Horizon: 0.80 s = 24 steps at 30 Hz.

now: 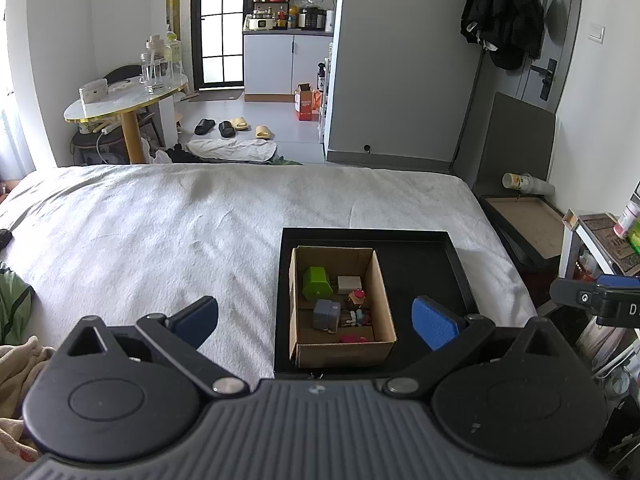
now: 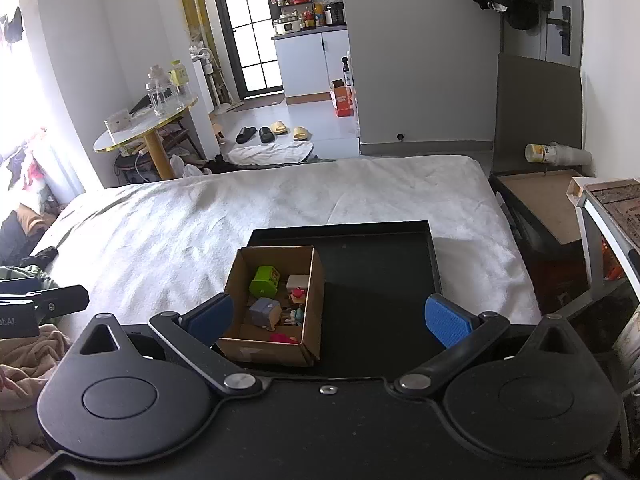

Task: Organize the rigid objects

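Observation:
A small open cardboard box (image 1: pixel 384 292) stands in the left part of a shallow black tray (image 1: pixel 424 256) on the white bed. Inside it lie a green block (image 1: pixel 317 282), a white block (image 1: pixel 349 284), a grey block (image 1: pixel 326 315), a small figure with a red top (image 1: pixel 357 297) and other small toys. My left gripper (image 1: pixel 316 320) is open and empty, held above and in front of the box. My right gripper (image 2: pixel 328 320) is open and empty, in front of the box (image 2: pixel 314 304) and the tray (image 2: pixel 384 272). Each gripper's body shows at the edge of the other's view.
The white bed (image 1: pixel 160 232) spreads to the left and far side. Clothes lie at its left edge (image 1: pixel 16 304). A low brown-topped stand (image 1: pixel 532 224) and a shelf (image 1: pixel 600 248) sit to the right. A round table (image 1: pixel 124 100) stands beyond the bed.

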### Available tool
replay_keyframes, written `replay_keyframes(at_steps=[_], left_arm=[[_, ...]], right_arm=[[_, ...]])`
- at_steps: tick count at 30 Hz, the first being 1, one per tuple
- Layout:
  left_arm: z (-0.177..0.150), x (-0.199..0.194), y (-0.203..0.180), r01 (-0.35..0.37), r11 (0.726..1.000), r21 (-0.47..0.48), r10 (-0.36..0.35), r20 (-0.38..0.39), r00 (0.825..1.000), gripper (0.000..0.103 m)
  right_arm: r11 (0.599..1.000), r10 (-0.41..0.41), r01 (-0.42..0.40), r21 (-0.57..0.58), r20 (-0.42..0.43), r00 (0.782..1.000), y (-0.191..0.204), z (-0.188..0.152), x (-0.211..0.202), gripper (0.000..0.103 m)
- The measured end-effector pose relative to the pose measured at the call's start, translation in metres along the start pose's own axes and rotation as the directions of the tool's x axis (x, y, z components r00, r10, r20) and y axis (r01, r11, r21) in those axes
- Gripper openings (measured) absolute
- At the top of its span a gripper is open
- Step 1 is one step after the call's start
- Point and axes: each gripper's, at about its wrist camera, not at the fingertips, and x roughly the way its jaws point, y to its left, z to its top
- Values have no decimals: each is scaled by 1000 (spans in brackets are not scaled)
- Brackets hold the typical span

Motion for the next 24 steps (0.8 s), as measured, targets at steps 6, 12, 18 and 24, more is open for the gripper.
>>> replay_keyframes(at_steps=[6,12,18,24], left_arm=[[0,1,2,1,1000,-1,-1,-2,1000,102],[-2,2,3,-2,1000,-9,2,-7,1000,102],[-2,3,4,-1,1000,-14,1,-9,1000,102],[-3,4,5,3,1000,-14,-3,-14,1000,102]], right_arm=[[1000,-4,4,3,-4,1000,-1,0,1,103],[1000,-5,5,8,-6,1000,-2,1,2,103],[1000,-6,6,8,-7,1000,-3,0,2,103],[1000,-4,4,11,-8,1000,-3,-1,3,103]])
